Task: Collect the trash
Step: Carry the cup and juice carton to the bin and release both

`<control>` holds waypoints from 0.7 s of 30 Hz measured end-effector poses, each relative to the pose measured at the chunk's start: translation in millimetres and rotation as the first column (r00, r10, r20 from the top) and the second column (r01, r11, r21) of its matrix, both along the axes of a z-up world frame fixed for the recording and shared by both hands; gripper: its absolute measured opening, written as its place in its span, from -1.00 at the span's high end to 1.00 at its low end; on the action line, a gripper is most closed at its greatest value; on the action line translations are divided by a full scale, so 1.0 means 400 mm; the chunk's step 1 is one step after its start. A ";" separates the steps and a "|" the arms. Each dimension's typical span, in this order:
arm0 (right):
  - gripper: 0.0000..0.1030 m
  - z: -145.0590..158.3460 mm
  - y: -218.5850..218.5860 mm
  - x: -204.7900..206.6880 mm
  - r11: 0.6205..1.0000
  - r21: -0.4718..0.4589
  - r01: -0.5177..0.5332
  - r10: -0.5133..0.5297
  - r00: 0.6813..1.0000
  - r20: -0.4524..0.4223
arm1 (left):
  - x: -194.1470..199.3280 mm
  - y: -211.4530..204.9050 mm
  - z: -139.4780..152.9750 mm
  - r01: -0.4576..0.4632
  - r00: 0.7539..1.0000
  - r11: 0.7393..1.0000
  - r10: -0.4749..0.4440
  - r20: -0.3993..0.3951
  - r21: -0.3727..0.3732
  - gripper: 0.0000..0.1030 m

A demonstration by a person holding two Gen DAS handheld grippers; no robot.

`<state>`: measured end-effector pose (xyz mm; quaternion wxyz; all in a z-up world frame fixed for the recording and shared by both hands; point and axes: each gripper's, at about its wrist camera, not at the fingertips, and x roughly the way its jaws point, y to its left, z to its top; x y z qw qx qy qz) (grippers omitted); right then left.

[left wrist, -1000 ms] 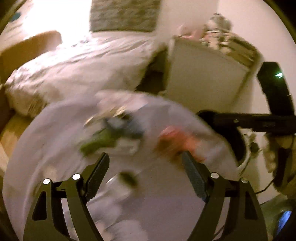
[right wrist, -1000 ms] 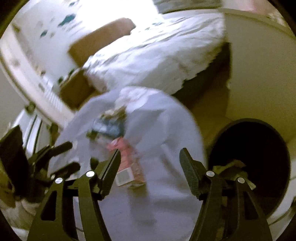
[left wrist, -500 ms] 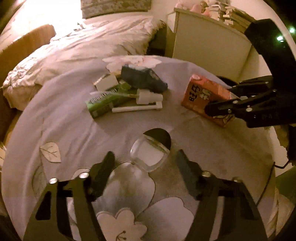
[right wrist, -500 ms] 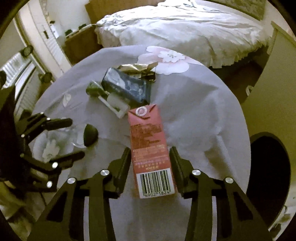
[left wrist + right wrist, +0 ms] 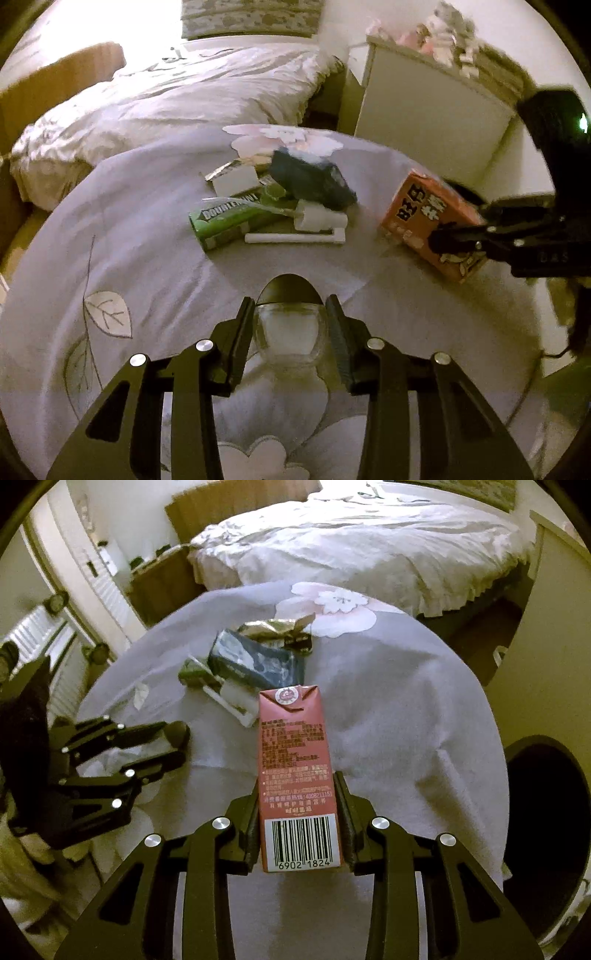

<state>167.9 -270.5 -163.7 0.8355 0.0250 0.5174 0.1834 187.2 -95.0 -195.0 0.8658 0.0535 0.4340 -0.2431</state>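
On the round table's flowered grey cloth (image 5: 147,258) lies a clear plastic cup (image 5: 290,332) on its side. My left gripper (image 5: 290,321) has it between its fingers; the jaws are closing and the pads touch its sides. A red drink carton (image 5: 291,738) lies flat with its barcode end toward me, and my right gripper (image 5: 297,786) is closing on it, pads against both long sides. In the left wrist view, the carton (image 5: 417,210) shows at the right with the right gripper (image 5: 443,236) on it. In the right wrist view, the left gripper (image 5: 177,746) is at the left.
More litter sits mid-table: a green gum pack (image 5: 229,218), a dark blue packet (image 5: 314,177), a white stick (image 5: 295,238) and a small white box (image 5: 236,181). A dark round bin (image 5: 543,812) stands by the table. A bed (image 5: 166,92) and white cabinet (image 5: 424,110) lie beyond.
Both grippers came down toward the table and their jaws narrowed: the left around the clear cup, the right around the red carton. The blur has cleared.
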 end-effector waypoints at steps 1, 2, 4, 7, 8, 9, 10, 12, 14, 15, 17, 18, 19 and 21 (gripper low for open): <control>0.33 0.005 -0.005 0.000 1.000 0.013 0.005 -0.005 1.000 0.000 | -0.001 0.007 0.009 -0.007 1.000 1.000 0.007 -0.003 -0.022 0.24; 0.33 0.013 -0.014 -0.001 0.999 0.031 0.013 -0.013 1.000 0.000 | -0.003 0.009 0.017 -0.010 1.000 0.999 0.010 0.000 -0.033 0.24; 0.33 0.025 -0.027 -0.004 0.998 0.057 0.027 -0.027 1.000 0.000 | -0.009 0.004 0.040 -0.005 1.000 0.999 0.005 0.012 -0.048 0.24; 0.33 0.051 -0.057 -0.006 0.992 0.108 0.059 -0.060 0.998 0.005 | -0.016 -0.016 0.080 0.012 0.999 0.997 -0.009 0.033 -0.071 0.24; 0.33 0.066 -0.074 -0.007 0.989 0.127 0.076 -0.079 0.997 0.014 | -0.017 -0.025 0.093 0.017 0.999 0.997 -0.014 0.042 -0.078 0.24; 0.33 0.077 -0.088 -0.008 0.986 0.140 0.090 -0.094 0.995 0.022 | -0.017 -0.036 0.106 0.022 0.999 0.996 -0.017 0.050 -0.085 0.24; 0.33 0.091 -0.105 -0.010 0.982 0.153 0.107 -0.113 0.993 0.031 | -0.018 -0.052 0.125 0.030 0.998 0.995 -0.024 0.059 -0.100 0.24; 0.33 0.111 -0.133 -0.014 0.975 0.174 0.135 -0.144 0.989 0.043 | -0.014 -0.072 0.148 0.040 0.997 0.993 -0.032 0.069 -0.115 0.24; 0.33 0.134 -0.176 -0.018 0.963 0.203 0.175 -0.190 0.980 0.057 | -0.007 -0.105 0.175 0.056 0.995 0.990 -0.045 0.088 -0.128 0.24; 0.33 0.143 -0.190 -0.019 0.959 0.210 0.189 -0.206 0.977 0.062 | -0.005 -0.119 0.187 0.065 0.994 0.989 -0.052 0.098 -0.133 0.24; 0.33 0.163 -0.229 -0.023 0.951 0.217 0.221 -0.243 0.967 0.080 | -0.002 -0.160 0.208 0.091 0.990 0.986 -0.075 0.119 -0.138 0.24; 0.33 0.171 -0.247 -0.025 0.946 0.220 0.236 -0.261 0.961 0.089 | 0.001 -0.181 0.217 0.103 0.988 0.985 -0.085 0.127 -0.137 0.24; 0.33 0.183 -0.274 -0.028 0.939 0.226 0.259 -0.287 0.953 0.100 | 0.001 -0.208 0.228 0.119 0.985 0.984 -0.099 0.141 -0.136 0.24; 0.33 0.196 -0.314 -0.034 0.929 0.230 0.291 -0.323 0.939 0.115 | 0.002 -0.247 0.242 0.142 0.980 0.981 -0.121 0.161 -0.131 0.24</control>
